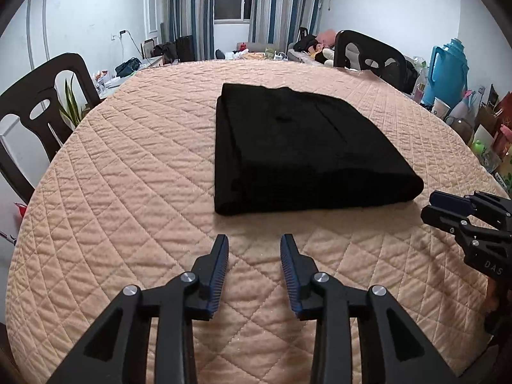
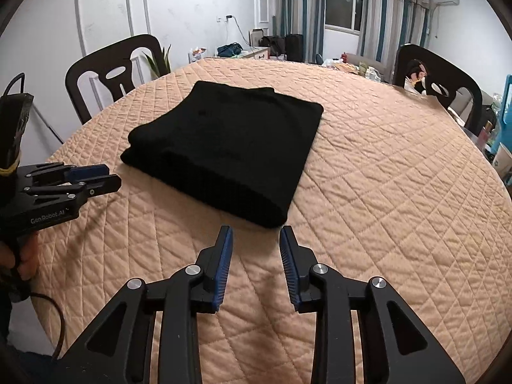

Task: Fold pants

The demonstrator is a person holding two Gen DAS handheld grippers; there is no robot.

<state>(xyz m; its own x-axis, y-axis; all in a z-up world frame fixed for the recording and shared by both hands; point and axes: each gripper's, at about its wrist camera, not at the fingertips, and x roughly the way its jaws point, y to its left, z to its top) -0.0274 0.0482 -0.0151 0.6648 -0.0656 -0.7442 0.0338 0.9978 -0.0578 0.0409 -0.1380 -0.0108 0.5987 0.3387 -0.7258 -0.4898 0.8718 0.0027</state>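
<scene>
From the left wrist, the left gripper point(image 1: 254, 240) hovers over the near edge of the round table under its peach quilted cover point(image 1: 134, 172), its blue-padded fingers point(image 1: 220, 275) spread apart with nothing but cloth showing between them. The black pants point(image 1: 297, 147), folded into a thick rectangle, lie flat toward the middle of the table, just beyond the fingertips. The right gripper point(image 1: 430, 206) pokes in at the right edge, clear of the pants. From the right wrist, the right gripper point(image 2: 256, 233) likewise has its fingers parted and empty, pointing at the near corner of the folded pants point(image 2: 230, 147). The left gripper point(image 2: 108, 176) sits at the left side, a hand point(image 2: 22, 256) below it. Dark plastic chairs point(image 2: 108, 70) stand at the far edge.
</scene>
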